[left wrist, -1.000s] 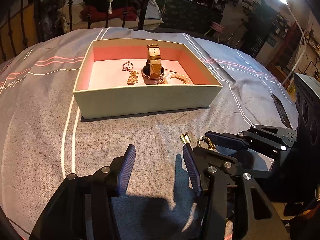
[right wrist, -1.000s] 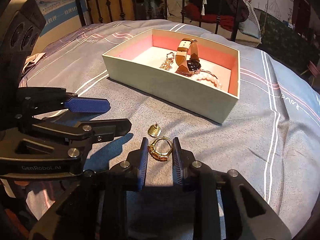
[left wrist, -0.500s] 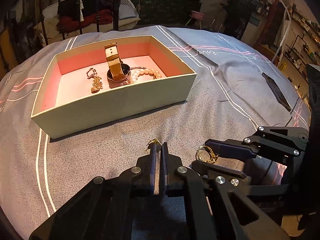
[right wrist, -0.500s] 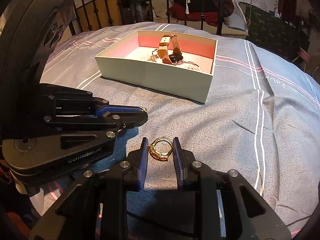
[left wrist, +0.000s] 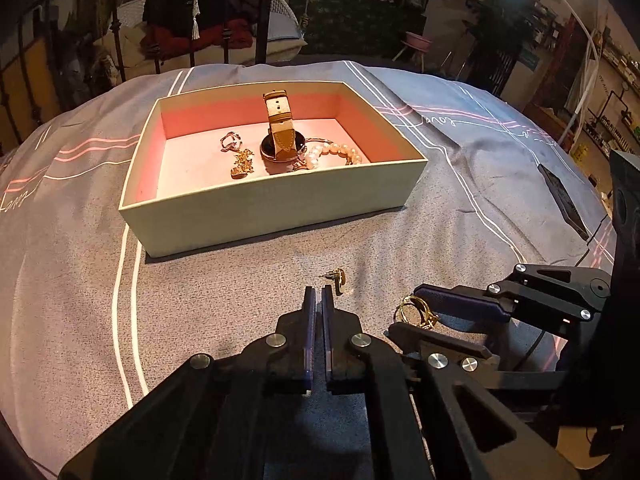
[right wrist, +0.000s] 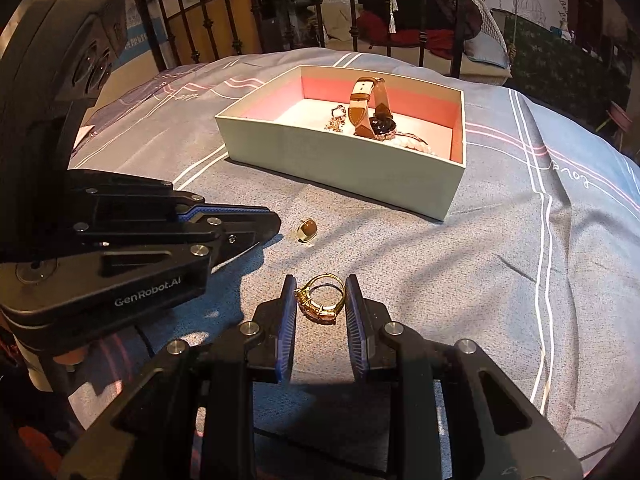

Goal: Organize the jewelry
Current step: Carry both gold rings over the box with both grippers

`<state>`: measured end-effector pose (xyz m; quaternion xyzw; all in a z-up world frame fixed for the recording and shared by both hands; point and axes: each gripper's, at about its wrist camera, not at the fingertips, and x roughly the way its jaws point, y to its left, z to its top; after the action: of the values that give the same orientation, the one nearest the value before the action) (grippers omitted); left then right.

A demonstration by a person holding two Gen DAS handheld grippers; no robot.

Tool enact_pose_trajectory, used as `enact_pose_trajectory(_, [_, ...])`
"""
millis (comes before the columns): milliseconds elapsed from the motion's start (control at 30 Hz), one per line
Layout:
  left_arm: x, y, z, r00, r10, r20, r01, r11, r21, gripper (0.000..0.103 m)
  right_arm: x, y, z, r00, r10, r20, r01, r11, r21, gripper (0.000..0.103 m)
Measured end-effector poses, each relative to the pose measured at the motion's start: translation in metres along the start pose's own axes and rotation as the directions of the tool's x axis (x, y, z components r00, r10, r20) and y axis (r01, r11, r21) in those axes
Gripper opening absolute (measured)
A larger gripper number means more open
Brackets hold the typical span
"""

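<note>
A pale box point(left wrist: 280, 208) with a pink inside stands on the grey bedspread; it also shows in the right wrist view point(right wrist: 344, 168). It holds a tan-strapped watch point(left wrist: 280, 136), a pearl bracelet point(left wrist: 336, 152) and gold pieces point(left wrist: 240, 160). A gold earring point(left wrist: 338, 278) lies on the bedspread just beyond my left gripper point(left wrist: 318, 294), which is shut and empty; the earring also shows in the right wrist view point(right wrist: 306, 230). My right gripper point(right wrist: 320, 296) is shut on a gold ring point(right wrist: 320, 298), held just above the bedspread point(left wrist: 416, 312).
A dark flat object point(left wrist: 564, 200) lies on the bedspread at the right. A black iron bed frame point(right wrist: 352, 12) with clothes behind it stands beyond the box. The two grippers are close side by side in front of the box.
My left gripper closed from wide open and now sits shut just short of the earring, which lies free. The right gripper keeps the ring.
</note>
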<state>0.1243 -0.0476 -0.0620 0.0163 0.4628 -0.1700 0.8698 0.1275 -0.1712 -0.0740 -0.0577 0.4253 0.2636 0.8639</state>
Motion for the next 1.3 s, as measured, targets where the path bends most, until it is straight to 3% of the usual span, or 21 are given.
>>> enact_pose_trajectory(100, [0.007, -0.008, 0.002, 1.0, 0.004, -0.009, -0.004, 0.999, 0.035, 0.011, -0.001, -0.003, -0.002, 1.0, -0.005, -0.003, 0.005, 1.0, 0.003, 0.026])
enact_pose_trajectory(167, [0.007, -0.01, 0.003, 1.0, -0.011, -0.002, 0.011, 1.0, 0.027, 0.029, -0.002, -0.005, -0.002, 1.0, -0.007, -0.003, 0.007, 1.0, 0.009, 0.026])
enact_pose_trajectory(267, [0.004, -0.011, 0.004, 1.0, -0.003, 0.01, 0.003, 1.0, 0.023, 0.038, -0.003, -0.007, -0.003, 1.0, -0.011, -0.002, 0.012, 1.0, 0.014, 0.026])
enact_pose_trajectory(500, [0.018, -0.012, 0.01, 1.0, 0.014, -0.003, -0.014, 1.0, 0.025, 0.037, -0.001, -0.008, -0.004, 1.0, -0.009, -0.006, 0.009, 1.0, 0.017, 0.026])
enact_pose_trajectory(600, [0.018, -0.009, 0.011, 1.0, 0.007, 0.0, -0.007, 1.0, 0.016, 0.029, 0.0, -0.007, -0.004, 1.0, -0.01, -0.005, 0.01, 1.0, 0.016, 0.026])
enact_pose_trajectory(667, [0.017, -0.006, 0.011, 1.0, 0.008, 0.001, -0.008, 1.0, 0.014, 0.015, 0.0, -0.007, -0.004, 1.0, -0.01, -0.005, 0.01, 1.0, 0.016, 0.026])
enact_pose_trajectory(833, [0.014, -0.003, 0.008, 1.0, -0.006, 0.004, 0.006, 1.0, 0.016, 0.004, 0.0, -0.007, -0.004, 1.0, -0.01, -0.002, 0.01, 1.0, 0.018, 0.026])
enact_pose_trajectory(1300, [-0.016, 0.012, 0.012, 0.998, -0.011, 0.064, 0.015, 0.999, -0.052, 0.004, -0.002, -0.001, 0.01, 0.999, 0.008, 0.037, -0.008, 1.0, 0.003, 0.026])
